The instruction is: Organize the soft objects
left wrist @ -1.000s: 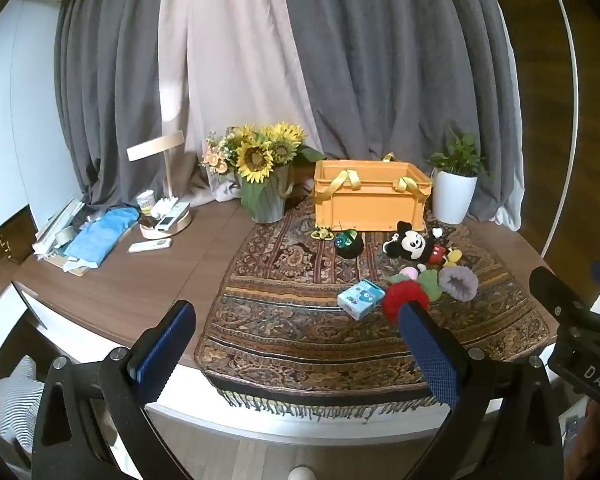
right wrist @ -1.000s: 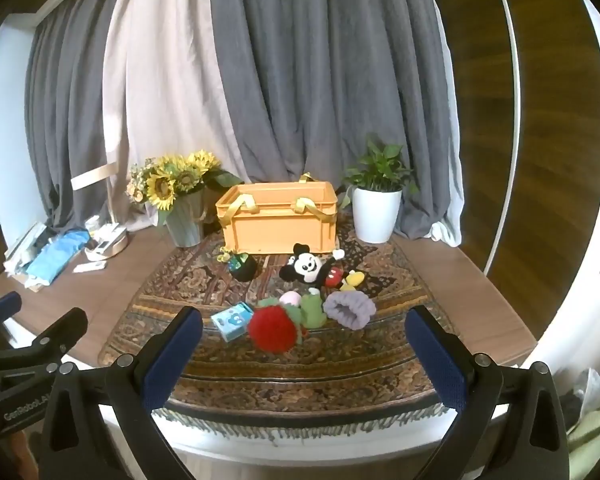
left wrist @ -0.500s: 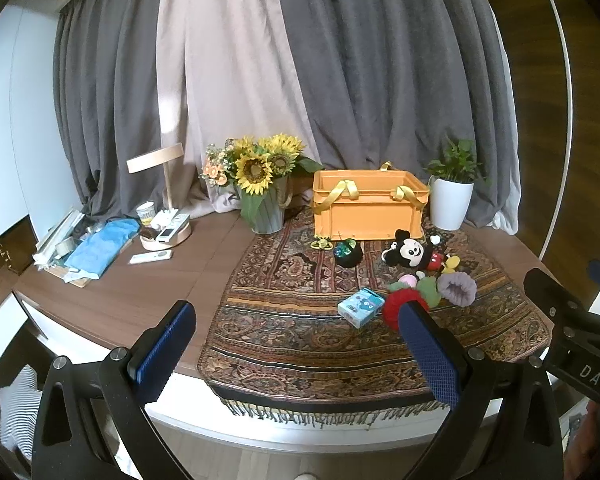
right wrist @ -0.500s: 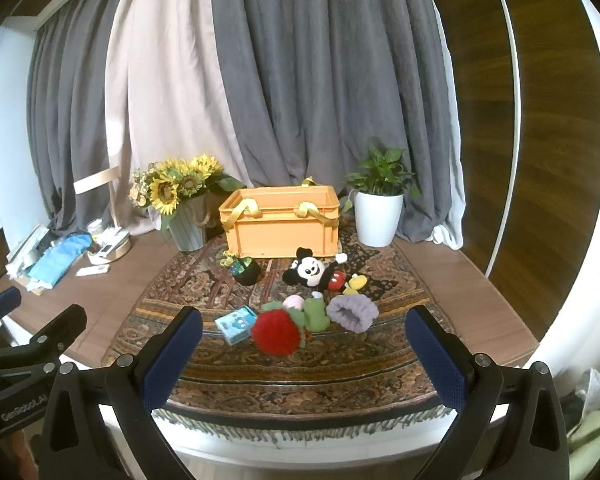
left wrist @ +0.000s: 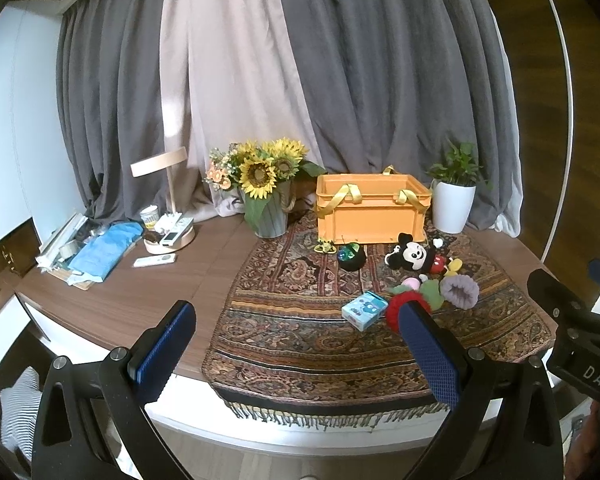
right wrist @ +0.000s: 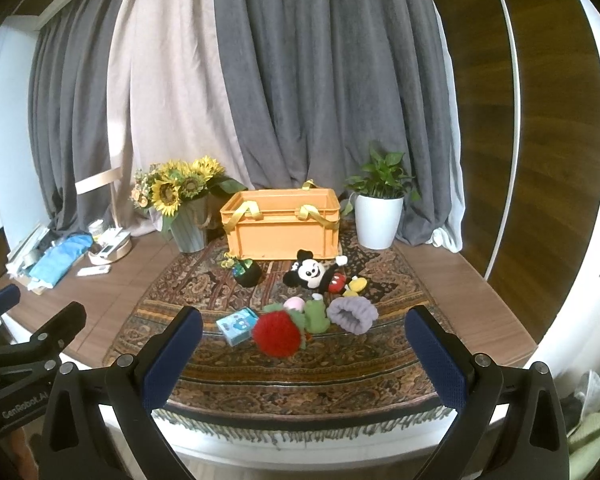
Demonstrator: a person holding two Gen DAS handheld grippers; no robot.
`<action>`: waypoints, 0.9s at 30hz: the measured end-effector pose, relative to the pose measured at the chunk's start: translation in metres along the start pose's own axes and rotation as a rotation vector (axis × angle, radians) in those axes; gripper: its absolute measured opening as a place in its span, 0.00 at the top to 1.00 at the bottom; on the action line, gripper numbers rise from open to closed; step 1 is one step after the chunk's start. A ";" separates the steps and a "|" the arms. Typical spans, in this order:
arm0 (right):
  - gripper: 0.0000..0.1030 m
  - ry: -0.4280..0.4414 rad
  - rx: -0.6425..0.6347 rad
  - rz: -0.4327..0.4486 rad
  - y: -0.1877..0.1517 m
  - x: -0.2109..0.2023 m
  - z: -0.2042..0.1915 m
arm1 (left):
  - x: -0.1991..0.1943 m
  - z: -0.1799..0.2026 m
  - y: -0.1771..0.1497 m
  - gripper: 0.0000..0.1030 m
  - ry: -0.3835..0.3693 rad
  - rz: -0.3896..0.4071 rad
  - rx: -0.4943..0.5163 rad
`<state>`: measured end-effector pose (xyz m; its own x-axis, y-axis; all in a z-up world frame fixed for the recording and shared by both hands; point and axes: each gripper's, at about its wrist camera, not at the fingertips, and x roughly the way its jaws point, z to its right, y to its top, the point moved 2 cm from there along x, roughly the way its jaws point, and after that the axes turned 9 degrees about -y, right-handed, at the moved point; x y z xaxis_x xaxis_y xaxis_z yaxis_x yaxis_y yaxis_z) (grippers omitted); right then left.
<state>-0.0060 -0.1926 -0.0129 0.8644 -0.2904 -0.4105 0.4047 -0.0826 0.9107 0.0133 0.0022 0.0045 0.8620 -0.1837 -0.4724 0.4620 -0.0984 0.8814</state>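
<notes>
- Left wrist view: the orange crate with yellow ribbon handles stands at the back of the patterned rug; its inside is hidden from this angle.
- A vase of sunflowers stands to the crate's left and a white potted plant to its right.
- In front of the crate lie a black pouch, a Mickey Mouse plush, a grey knitted scrunchie, a blue card box and a red pompom.
- The left gripper hangs spread wide and empty, short of the table edge; the pompom sits just behind its right finger.
- Right wrist view: the crate again shows only its outer wall and rim.
- The right gripper is parted wide, holding nothing, well short of the toys; the red pompom lies between its fingers, farther back, touching a green plush, the scrunchie just beside.
</notes>
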 end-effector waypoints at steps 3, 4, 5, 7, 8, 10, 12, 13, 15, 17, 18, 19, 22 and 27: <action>0.01 0.000 0.004 0.006 0.000 -0.001 0.001 | -0.001 0.001 0.000 0.00 0.002 0.006 0.001; 0.01 -0.001 0.003 0.007 0.000 -0.002 0.001 | -0.002 0.001 0.001 0.00 0.002 0.007 0.001; 0.01 -0.001 0.003 0.008 0.001 -0.002 0.001 | -0.001 0.001 0.001 0.00 0.006 0.006 0.001; 0.01 -0.002 0.003 0.008 0.001 -0.002 0.000 | -0.003 0.001 0.000 0.00 0.007 0.010 0.000; 0.01 0.000 0.002 0.007 0.001 -0.002 0.000 | -0.003 0.000 0.001 0.00 0.007 0.012 0.000; 0.01 -0.001 0.001 0.007 0.002 -0.002 0.000 | -0.004 0.000 0.000 0.00 0.009 0.015 -0.001; 0.01 0.002 0.001 0.007 0.002 -0.002 0.000 | -0.005 0.000 0.000 0.00 0.009 0.017 -0.001; 0.01 0.003 0.000 0.008 0.002 -0.002 -0.001 | -0.004 0.001 0.000 0.00 0.010 0.017 -0.001; 0.01 0.002 0.001 0.015 0.002 -0.003 0.000 | -0.005 0.000 0.000 0.00 0.007 0.016 -0.001; 0.01 0.001 -0.001 0.018 0.003 -0.004 0.000 | -0.005 0.001 0.000 0.00 0.009 0.016 -0.001; 0.01 0.002 0.000 0.017 0.003 -0.004 0.000 | -0.005 0.000 0.000 0.00 0.008 0.017 -0.001; 0.01 0.001 0.000 0.016 0.003 -0.004 -0.001 | -0.005 0.000 0.000 0.00 0.008 0.016 -0.001; 0.01 0.000 -0.001 0.017 0.002 -0.004 -0.001 | -0.005 0.001 -0.001 0.00 0.007 0.015 -0.002; 0.01 0.001 -0.001 0.018 0.002 -0.004 -0.001 | -0.004 0.001 -0.001 0.00 0.003 0.015 -0.002</action>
<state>-0.0082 -0.1909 -0.0101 0.8718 -0.2913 -0.3939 0.3893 -0.0764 0.9179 0.0086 0.0018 0.0054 0.8697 -0.1818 -0.4590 0.4492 -0.0941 0.8885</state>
